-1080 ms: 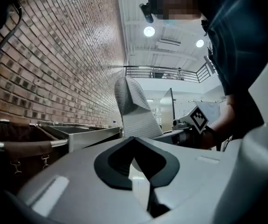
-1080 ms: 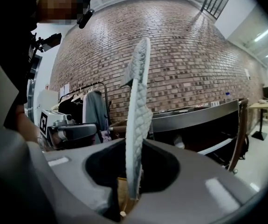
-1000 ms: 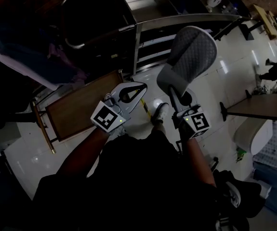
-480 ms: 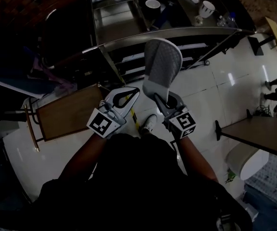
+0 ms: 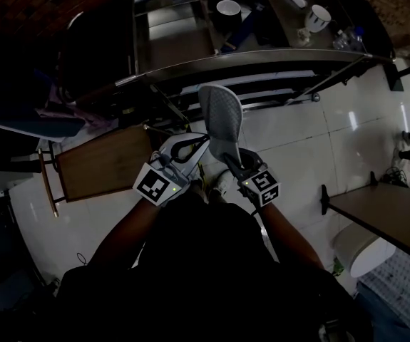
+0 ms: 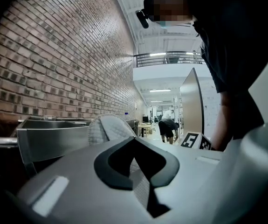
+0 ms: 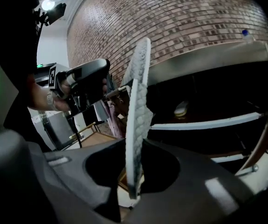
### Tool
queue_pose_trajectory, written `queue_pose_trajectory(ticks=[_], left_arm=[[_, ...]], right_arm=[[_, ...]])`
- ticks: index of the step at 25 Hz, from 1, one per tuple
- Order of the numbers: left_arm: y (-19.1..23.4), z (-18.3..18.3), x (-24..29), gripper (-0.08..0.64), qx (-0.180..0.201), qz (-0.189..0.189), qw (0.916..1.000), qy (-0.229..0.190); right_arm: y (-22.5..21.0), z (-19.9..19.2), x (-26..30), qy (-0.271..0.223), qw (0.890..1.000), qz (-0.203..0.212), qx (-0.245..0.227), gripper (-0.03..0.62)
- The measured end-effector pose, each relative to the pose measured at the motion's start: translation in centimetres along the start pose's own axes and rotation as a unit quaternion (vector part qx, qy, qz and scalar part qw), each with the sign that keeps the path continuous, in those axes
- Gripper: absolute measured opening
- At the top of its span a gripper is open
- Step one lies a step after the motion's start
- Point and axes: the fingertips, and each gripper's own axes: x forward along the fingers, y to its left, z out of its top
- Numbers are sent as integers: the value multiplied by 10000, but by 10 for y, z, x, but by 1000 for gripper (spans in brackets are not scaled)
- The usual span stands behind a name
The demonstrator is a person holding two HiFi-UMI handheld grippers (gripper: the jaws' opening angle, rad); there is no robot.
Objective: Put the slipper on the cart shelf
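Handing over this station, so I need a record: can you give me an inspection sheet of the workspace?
Surface: steel cart, its lower shelves facing the person.
Job's things: grey slipper, held upright, not on the cart.
Clutter: bowl and mug on the cart top.
Grippers: right gripper jaws shut on the slipper's end; left gripper empty, jaws look closed.
Cables: nothing seen.
Surroundings: brick wall, tiled floor, wooden board.

A pale object (image 7: 182, 109) on the dim cart shelf (image 7: 208, 122) is too small to identify.
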Motion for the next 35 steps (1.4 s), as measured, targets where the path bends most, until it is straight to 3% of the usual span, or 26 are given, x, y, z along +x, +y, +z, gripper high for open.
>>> queue_pose_trajectory(ticks=[5, 11, 15, 27, 31, 35], left_arm=[[13, -24, 5, 2, -4, -56, 9999, 85], [39, -59, 6, 2, -94, 8, 9998, 176], [56, -73, 11, 2, -121, 48, 9998, 174], [112, -106, 44, 2, -87, 147, 9997, 180], [115, -114, 48, 2, -94, 55, 9997, 239], [114, -117, 49, 2, -147, 10, 9996, 254]], right_arm=[[-1, -32, 24, 545, 9979, 244, 259, 67], [-17, -62, 74, 1187, 9864, 521, 1011, 67], [-31, -62, 106, 1382, 9830, 630, 1032, 67], [-90, -11, 189, 1094, 9791, 688, 1570, 68], [-106, 3, 217, 1147, 9719, 786, 1901, 69], [-122, 24, 241, 1003, 9727, 784, 1940, 69]])
